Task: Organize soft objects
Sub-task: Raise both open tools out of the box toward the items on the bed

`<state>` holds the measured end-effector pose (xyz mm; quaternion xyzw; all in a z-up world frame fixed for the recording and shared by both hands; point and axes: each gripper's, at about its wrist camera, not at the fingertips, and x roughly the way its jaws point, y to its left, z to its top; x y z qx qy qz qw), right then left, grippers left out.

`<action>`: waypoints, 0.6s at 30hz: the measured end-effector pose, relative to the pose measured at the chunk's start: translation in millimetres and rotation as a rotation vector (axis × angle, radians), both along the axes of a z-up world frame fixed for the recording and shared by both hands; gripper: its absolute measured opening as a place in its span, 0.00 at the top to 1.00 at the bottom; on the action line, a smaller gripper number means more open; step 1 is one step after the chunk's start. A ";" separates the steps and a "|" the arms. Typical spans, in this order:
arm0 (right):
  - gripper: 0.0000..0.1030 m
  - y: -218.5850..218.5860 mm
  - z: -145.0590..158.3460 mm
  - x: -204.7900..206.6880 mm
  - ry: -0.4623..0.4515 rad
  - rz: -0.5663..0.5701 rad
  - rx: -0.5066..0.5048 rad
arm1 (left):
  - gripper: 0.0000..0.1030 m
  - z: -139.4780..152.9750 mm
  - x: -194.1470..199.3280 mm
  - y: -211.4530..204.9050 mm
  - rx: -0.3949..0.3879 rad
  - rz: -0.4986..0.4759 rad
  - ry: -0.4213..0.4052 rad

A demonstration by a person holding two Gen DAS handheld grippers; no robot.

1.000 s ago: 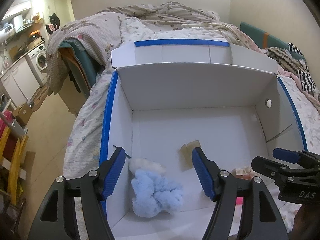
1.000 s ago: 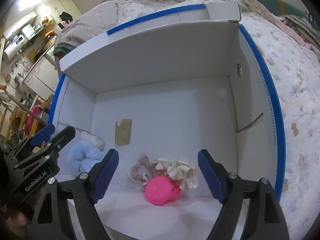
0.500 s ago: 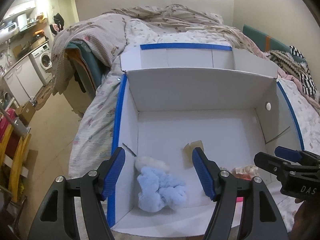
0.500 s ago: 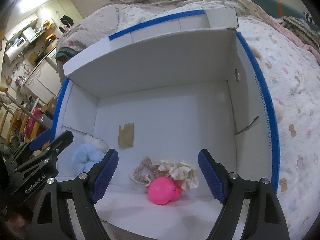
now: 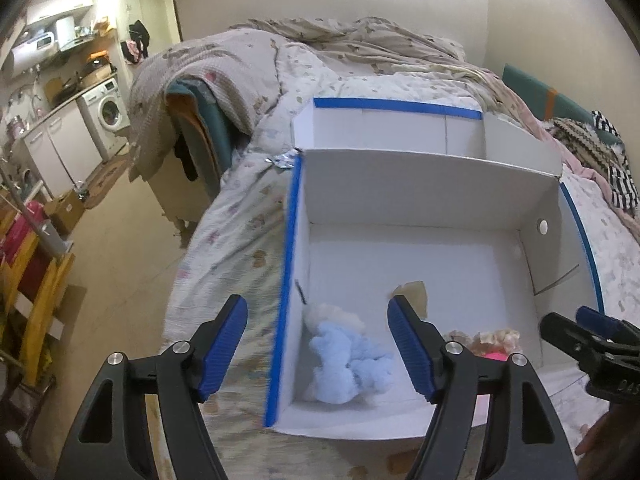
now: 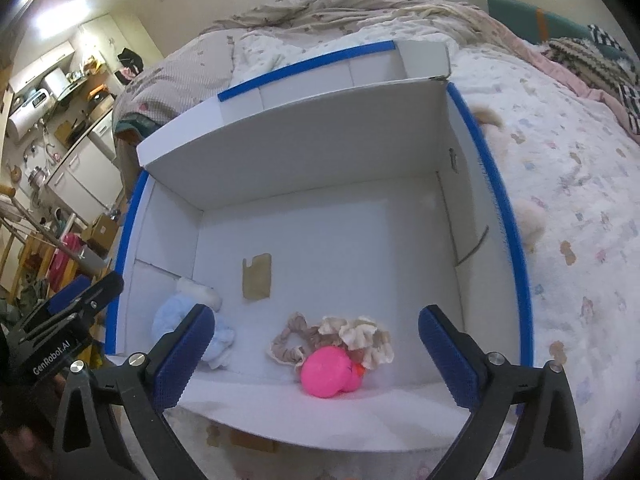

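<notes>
A white cardboard box (image 5: 432, 184) with blue-taped edges sits open on the bed; it also shows in the right wrist view (image 6: 304, 148). Inside lie a light blue and white plush (image 5: 344, 360), also seen in the right wrist view (image 6: 188, 312), a pink soft toy (image 6: 328, 372), and beige and cream scrunchies (image 6: 352, 332). My left gripper (image 5: 318, 348) is open and empty above the box's near left corner. My right gripper (image 6: 316, 356) is open and empty above the box's near edge. A cream plush (image 6: 528, 220) lies on the bed just right of the box.
The patterned bed sheet (image 6: 580, 184) spreads to the right, with rumpled blankets (image 5: 352, 40) behind the box. A brown tape patch (image 6: 257, 276) is on the box floor. Floor, a draped chair (image 5: 200, 128) and a washing machine (image 5: 108, 112) lie left.
Both grippers have pulled back and up from the box, so more of the bed and room shows. The left view has shifted left. The objects in the box have not moved.
</notes>
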<state>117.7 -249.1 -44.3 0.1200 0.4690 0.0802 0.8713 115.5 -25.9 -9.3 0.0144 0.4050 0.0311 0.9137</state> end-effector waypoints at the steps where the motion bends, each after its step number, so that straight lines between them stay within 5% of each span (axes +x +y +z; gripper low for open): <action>1: 0.00 -0.3 1.5 -2.3 -0.006 -0.004 -0.001 | 0.32 1.3 -1.2 2.2 -0.004 0.004 -0.002; 10: 0.00 0.9 20.4 -28.9 -0.106 -0.001 -0.037 | 0.32 -1.7 -29.1 22.0 -0.051 0.034 0.035; 18: 0.00 1.6 12.6 -48.5 -0.087 0.002 -0.018 | 0.31 -11.2 -52.3 24.4 0.004 0.020 0.045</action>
